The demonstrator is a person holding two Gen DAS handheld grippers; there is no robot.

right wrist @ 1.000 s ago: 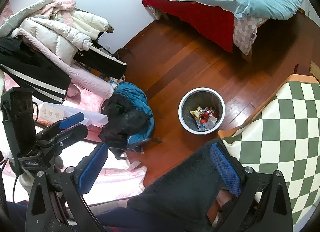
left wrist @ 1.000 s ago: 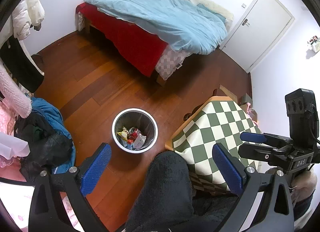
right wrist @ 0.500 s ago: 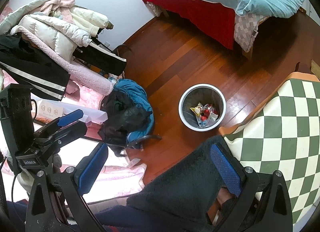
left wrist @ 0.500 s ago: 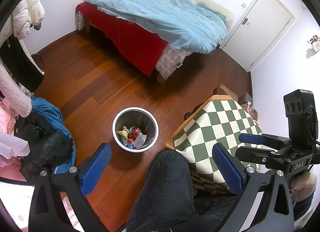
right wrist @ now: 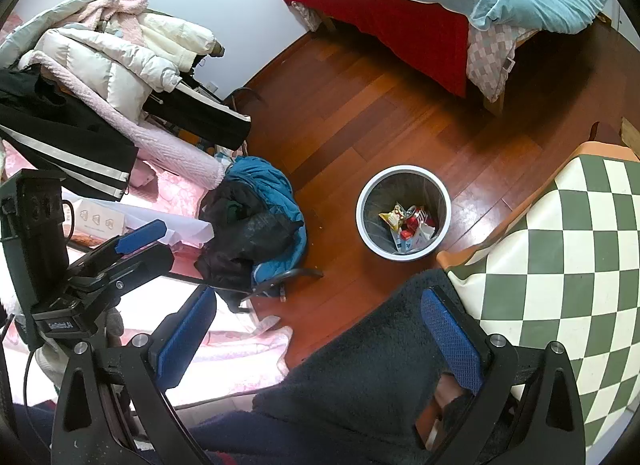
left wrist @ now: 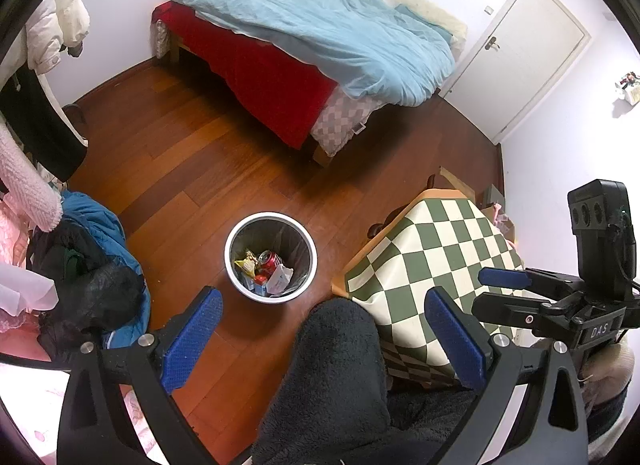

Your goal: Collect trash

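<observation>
Above bin [left wrist: 270, 257], both grippers agape

The right claw [left wrist: 504, 285], seen from the left wrist, bears white letters "DAS" on its black body. Lettering on the left claw [right wrist: 140, 243] is too blurred to read.

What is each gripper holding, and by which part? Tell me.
Nothing. The left gripper and right gripper are both open and empty.
</observation>
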